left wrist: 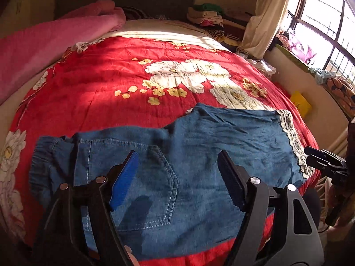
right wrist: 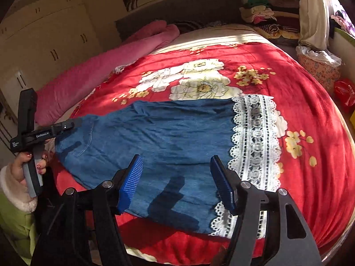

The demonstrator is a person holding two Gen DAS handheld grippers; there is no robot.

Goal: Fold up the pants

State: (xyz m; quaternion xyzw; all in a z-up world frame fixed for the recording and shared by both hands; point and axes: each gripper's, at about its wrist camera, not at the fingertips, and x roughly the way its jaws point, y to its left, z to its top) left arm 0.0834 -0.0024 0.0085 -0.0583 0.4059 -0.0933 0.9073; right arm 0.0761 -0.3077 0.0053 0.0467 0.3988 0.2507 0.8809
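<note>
Left tool (left wrist: 177, 177): jaws spread, empty, above the pocket end.
Right tool (right wrist: 176, 181): jaws spread, empty, above the hem end.
Blue denim pants with white lace hem (right wrist: 168, 141): flat on the red floral quilt (right wrist: 310, 110), near the bed's front edge.
Risk: pinching quilt together with denim; an uneven lift would skew the fold.

The pants (right wrist: 159, 146) are blue with a white lace edge (right wrist: 255, 146). The blanket (left wrist: 106, 84) under them is red with white and yellow flowers. A pink blanket (left wrist: 44, 44) lies at the side. The grippers' pads (right wrist: 131, 184) are blue.
</note>
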